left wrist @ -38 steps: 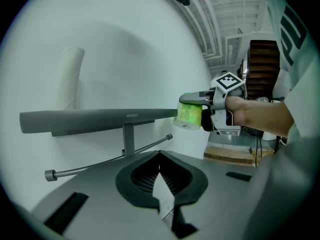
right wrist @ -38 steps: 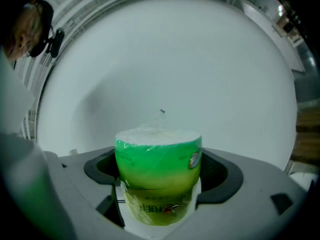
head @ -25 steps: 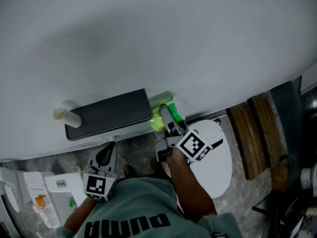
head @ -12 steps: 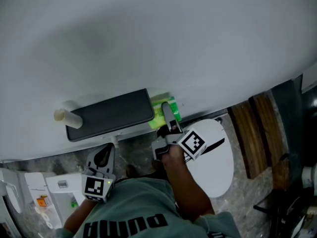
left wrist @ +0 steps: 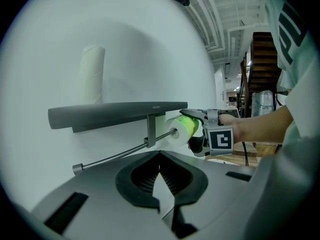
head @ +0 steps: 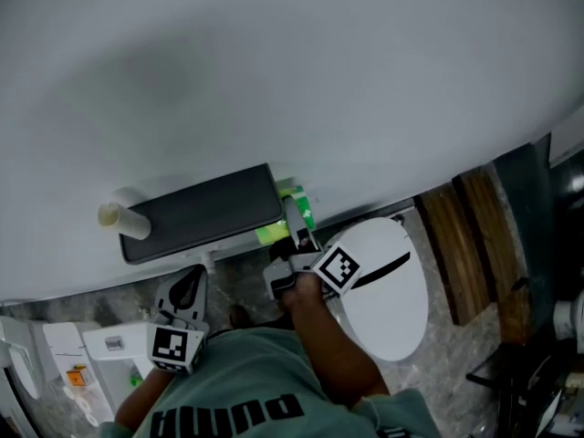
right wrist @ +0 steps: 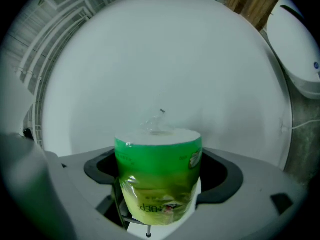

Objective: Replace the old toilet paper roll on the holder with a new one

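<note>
Head view, right gripper: clamped on the new roll, a green wrapped pack. Only slivers of green show past the jaws.
Head view, shelf: a dark holder on the white wall, just left of the right gripper's tips; the roll sits at its right end.
Head view, old tube: at the shelf's far left end, well apart from both grippers.
Head view, left gripper: below the shelf, touching nothing.
Head view, toilet lid: white, partly covered by the person's right arm.
Left gripper view, jaws: tips together, nothing between them.
Left gripper view, rod: runs under the shelf, ahead of the jaws. Its right end meets the roll's white end face, but I cannot tell whether it has entered the core.
Left gripper view, old tube: stands upright on the shelf, up and to the left.
Right gripper view, new roll: fills the space between the jaws and hides the pads. The wrapper's print is too blurred to read.
Right gripper view, shelf and rod: hidden behind the roll.
</note>
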`<action>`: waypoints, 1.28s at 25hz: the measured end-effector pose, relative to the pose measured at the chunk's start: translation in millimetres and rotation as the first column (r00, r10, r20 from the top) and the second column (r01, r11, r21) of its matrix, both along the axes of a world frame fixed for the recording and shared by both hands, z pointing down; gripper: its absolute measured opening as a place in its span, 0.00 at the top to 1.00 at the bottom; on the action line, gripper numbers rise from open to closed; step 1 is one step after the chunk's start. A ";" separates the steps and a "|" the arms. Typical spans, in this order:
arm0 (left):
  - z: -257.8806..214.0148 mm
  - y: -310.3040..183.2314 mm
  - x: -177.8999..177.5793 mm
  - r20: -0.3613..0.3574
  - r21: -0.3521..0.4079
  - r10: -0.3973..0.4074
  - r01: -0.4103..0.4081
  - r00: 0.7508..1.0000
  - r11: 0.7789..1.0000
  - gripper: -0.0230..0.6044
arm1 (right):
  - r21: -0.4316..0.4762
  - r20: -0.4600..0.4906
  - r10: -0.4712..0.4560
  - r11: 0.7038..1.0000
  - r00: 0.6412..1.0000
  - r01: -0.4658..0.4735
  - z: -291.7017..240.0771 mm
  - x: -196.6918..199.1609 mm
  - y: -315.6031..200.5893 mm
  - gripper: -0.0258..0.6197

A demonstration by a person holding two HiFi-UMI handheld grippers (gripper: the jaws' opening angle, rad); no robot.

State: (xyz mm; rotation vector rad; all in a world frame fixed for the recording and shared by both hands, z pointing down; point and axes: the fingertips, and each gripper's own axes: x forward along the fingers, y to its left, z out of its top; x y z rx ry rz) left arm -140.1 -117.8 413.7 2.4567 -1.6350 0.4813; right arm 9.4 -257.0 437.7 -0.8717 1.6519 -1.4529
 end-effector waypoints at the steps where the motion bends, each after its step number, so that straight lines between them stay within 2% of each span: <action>1: 0.1 0.4 -0.9 0.000 0.000 0.002 -0.002 1.000 1.000 0.96 | -0.001 0.009 -0.004 1.000 1.000 0.004 0.8 -3.5 1.7 0.25; 16: -1.2 3.4 -14.2 -0.016 0.013 0.015 -0.014 1.000 1.000 0.96 | 0.000 0.065 -0.089 0.996 0.994 0.089 2.4 -62.0 25.9 0.25; 23: -4.6 5.8 -19.2 -0.037 0.023 0.005 -0.004 0.999 1.000 0.96 | 0.004 0.073 -0.113 0.994 0.991 0.113 5.3 -74.5 30.3 0.25; 32: -5.2 7.8 -20.2 -0.044 0.027 0.002 -0.001 0.999 1.000 0.96 | 0.020 0.138 -0.144 0.990 0.980 0.143 10.4 -79.0 34.7 0.25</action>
